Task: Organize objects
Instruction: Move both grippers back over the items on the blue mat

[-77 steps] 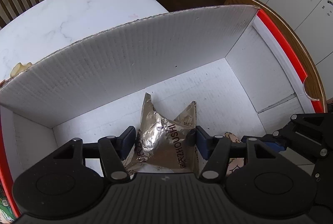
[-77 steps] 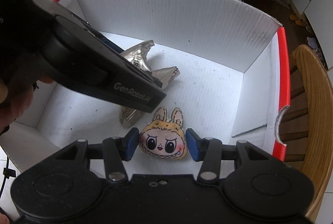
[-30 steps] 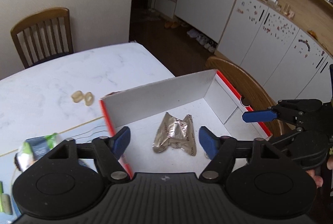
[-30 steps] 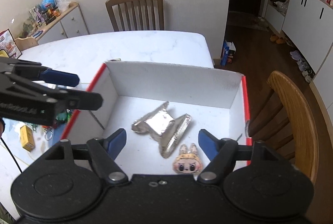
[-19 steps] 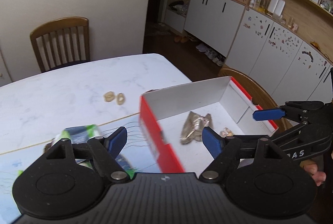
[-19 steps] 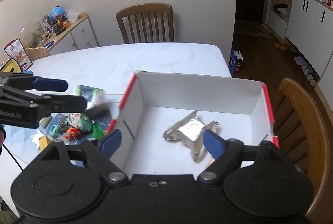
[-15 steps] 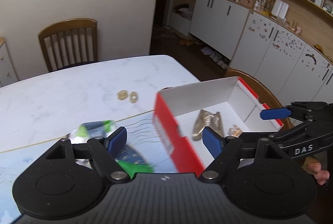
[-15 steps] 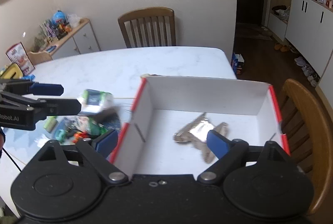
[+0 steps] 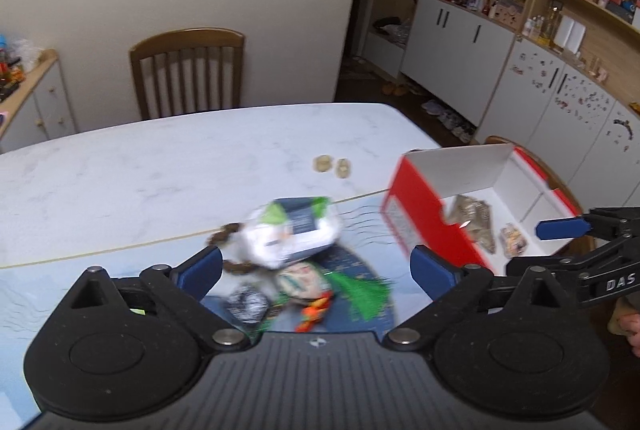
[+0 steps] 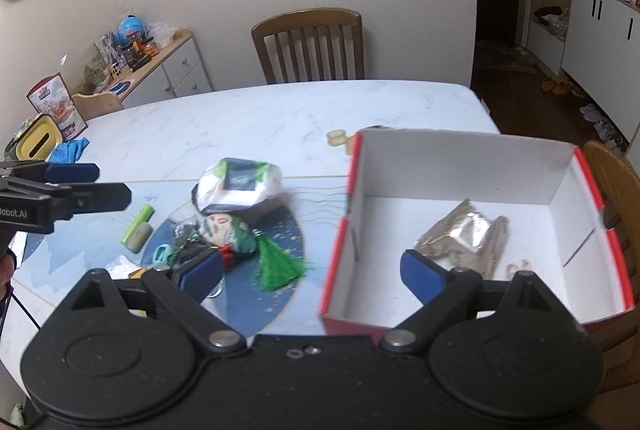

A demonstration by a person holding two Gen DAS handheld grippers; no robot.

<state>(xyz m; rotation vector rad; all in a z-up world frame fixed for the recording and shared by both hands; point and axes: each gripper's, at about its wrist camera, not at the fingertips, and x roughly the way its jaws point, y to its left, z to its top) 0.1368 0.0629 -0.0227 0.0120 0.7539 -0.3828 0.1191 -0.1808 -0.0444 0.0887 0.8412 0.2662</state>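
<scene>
A red and white box (image 10: 460, 166) stands at the table's right end; a silver foil packet (image 10: 460, 234) and a small doll-face toy (image 9: 513, 239) lie inside it. Left of the box, on a blue mat, is a pile: a white and green packet (image 10: 240, 186), a green-haired doll head (image 10: 228, 230), a green tassel (image 10: 280, 264) and a green tube (image 10: 138, 224). My left gripper (image 9: 316, 266) hovers above the pile, its jaws opening with nothing between them. My right gripper (image 10: 311, 270) hangs wide open and empty over the box's left wall.
Two small beige rings (image 9: 332, 166) lie on the white marble table (image 10: 248, 114) behind the box. A yellow tin (image 10: 38, 140) and a blue cloth (image 10: 70, 150) sit at the far left. Wooden chairs stand behind the table (image 10: 308, 42) and right of the box (image 10: 616, 182).
Both grippers have let go of the foil packet and the toy, which now lie in the box. Both rose out of it, swung left toward the pile, and their jaws spread wider.
</scene>
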